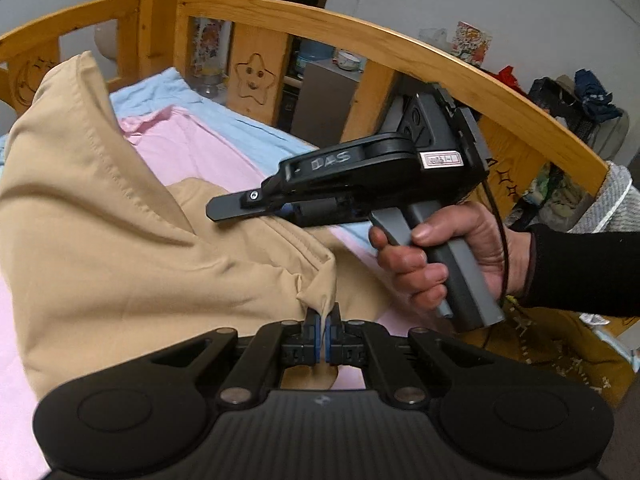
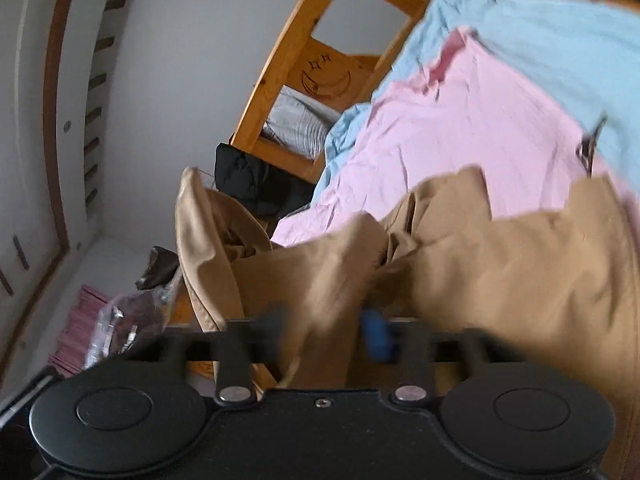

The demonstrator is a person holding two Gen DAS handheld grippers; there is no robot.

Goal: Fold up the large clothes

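A large tan garment (image 1: 104, 240) lies bunched on the pink sheet (image 1: 192, 148) of a bed. My left gripper (image 1: 323, 320) is shut on a corner of the tan garment and holds it up off the bed. My right gripper (image 1: 240, 208) shows in the left wrist view, held by a hand, its fingers over the garment's upper edge. In the blurred right wrist view the tan garment (image 2: 500, 264) drapes between the right gripper's (image 2: 328, 332) fingers, which stand apart with a blue pad (image 2: 376, 336) showing.
A wooden bed rail (image 1: 360, 36) curves along the far side, with a blue sheet (image 1: 192, 96) under the pink one. Shelves and clutter stand beyond the rail. In the right wrist view a black garment (image 2: 256, 184) and bags lie beside the wooden headboard (image 2: 320, 64).
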